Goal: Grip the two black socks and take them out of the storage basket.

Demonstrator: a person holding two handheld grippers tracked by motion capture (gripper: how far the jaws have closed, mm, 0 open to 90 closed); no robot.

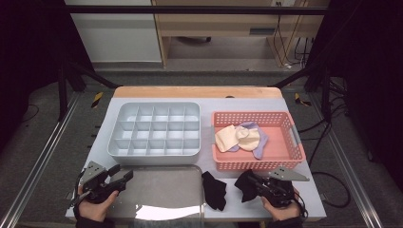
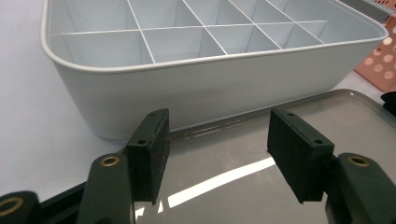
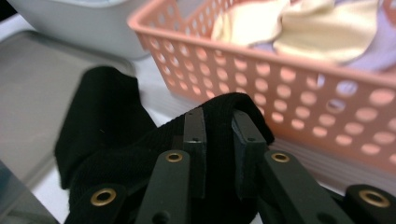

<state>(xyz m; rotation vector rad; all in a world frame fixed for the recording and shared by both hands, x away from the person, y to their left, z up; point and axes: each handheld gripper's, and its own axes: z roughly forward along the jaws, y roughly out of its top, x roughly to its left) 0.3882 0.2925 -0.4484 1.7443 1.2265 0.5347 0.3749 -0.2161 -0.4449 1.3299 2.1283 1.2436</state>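
Pinching a black sock (image 3: pixel 140 154) between closed jaws, the right gripper (image 3: pixel 219 135) holds it beside the pink basket (image 1: pixel 294 142); the left gripper (image 2: pixel 215 154) waits agape. Next, probably, folding it.

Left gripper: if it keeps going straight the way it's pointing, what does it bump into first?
Probably the near wall of the grey divided box. The left gripper points at it, jaws open and empty, just above the clear lid on the table; depth is hard to judge.
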